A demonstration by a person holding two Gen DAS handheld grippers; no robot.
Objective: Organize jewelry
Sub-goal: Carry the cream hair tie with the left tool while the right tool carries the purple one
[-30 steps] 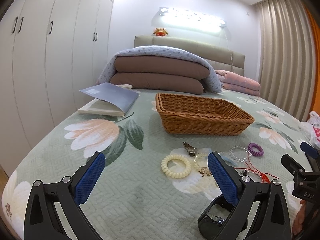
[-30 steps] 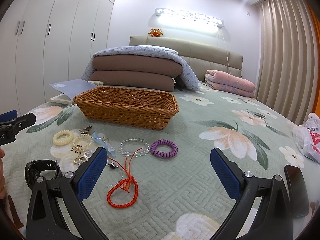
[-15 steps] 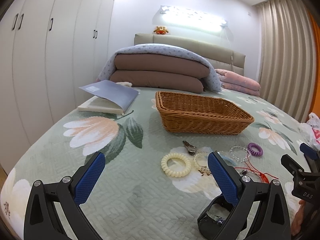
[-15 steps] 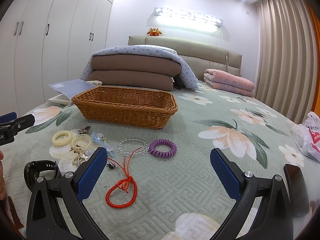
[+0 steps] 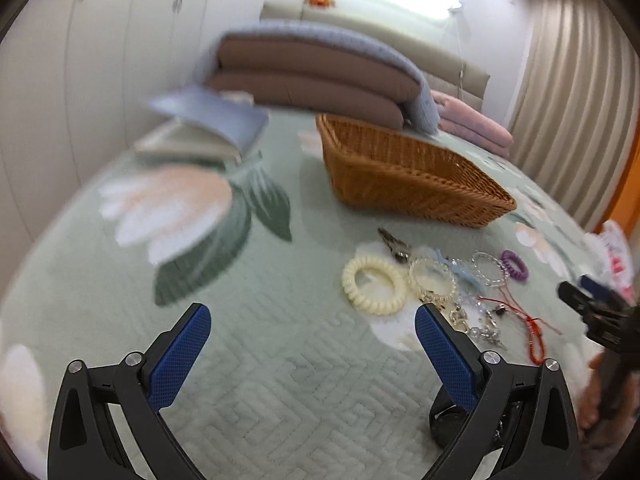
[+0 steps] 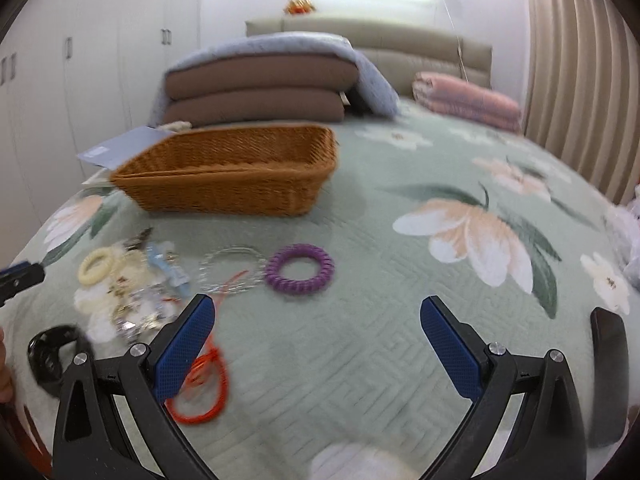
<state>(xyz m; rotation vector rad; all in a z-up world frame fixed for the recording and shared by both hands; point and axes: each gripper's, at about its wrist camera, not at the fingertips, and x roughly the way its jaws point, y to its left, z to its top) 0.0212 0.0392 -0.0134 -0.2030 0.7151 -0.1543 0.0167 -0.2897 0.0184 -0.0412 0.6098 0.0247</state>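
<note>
Jewelry lies on the green floral bedspread in front of a wicker basket (image 5: 404, 172) (image 6: 236, 172). A cream spiral ring (image 5: 373, 286) (image 6: 97, 266), a pearl bracelet (image 5: 432, 280), a clear bead bracelet (image 6: 232, 270), a purple spiral ring (image 6: 299, 269) (image 5: 514, 266), a red cord bracelet (image 6: 202, 380) (image 5: 534, 340) and a black watch (image 6: 54, 354) show. My left gripper (image 5: 312, 354) is open and empty, left of the pile. My right gripper (image 6: 318, 354) is open and empty, below the purple ring.
A book (image 5: 204, 128) lies left of the basket. Folded brown cushions under a blue blanket (image 6: 264, 80) and pink bedding (image 6: 468, 102) sit at the headboard. A black phone (image 6: 610, 376) and a plastic bag (image 5: 616, 256) lie at the right. Wardrobes stand left, curtains right.
Both views have tilted down and moved closer to the jewelry, with motion blur. The left view swung right toward the pile. Both grippers stay open.
</note>
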